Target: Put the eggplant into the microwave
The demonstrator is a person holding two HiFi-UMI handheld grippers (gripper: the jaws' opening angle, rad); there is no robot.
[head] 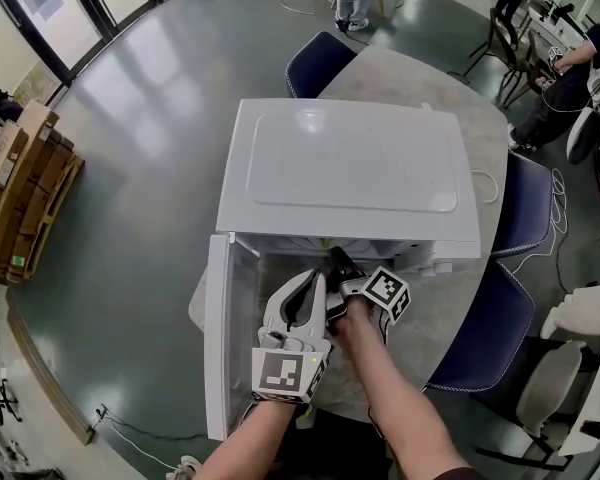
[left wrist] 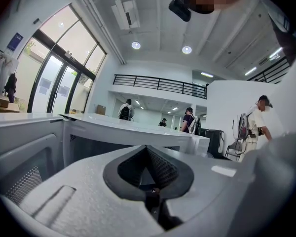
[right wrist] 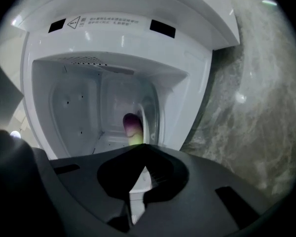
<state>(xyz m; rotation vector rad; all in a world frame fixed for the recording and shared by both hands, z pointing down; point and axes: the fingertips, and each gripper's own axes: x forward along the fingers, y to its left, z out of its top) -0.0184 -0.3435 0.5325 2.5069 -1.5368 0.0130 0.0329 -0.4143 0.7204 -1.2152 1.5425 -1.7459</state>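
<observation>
The white microwave (head: 350,168) stands on the table with its door (head: 225,338) swung open to the left. In the right gripper view the purple eggplant (right wrist: 131,125), green at its near end, sits inside the cavity against the glass turntable (right wrist: 150,115). My dark right gripper (head: 335,256) (right wrist: 143,147) is at the opening, jaws together, with the eggplant just beyond the tips. From the head view only a green sliver of the eggplant (head: 325,242) shows. My white left gripper (head: 313,276) (left wrist: 147,148) is beside it, shut and empty, pointing up past the microwave (left wrist: 128,132).
The grey stone table (head: 450,298) extends to the right of the microwave. Blue chairs (head: 320,58) (head: 525,203) (head: 480,338) ring the table. Cardboard boxes (head: 20,188) are stacked at the far left. People (head: 570,78) are at the far right.
</observation>
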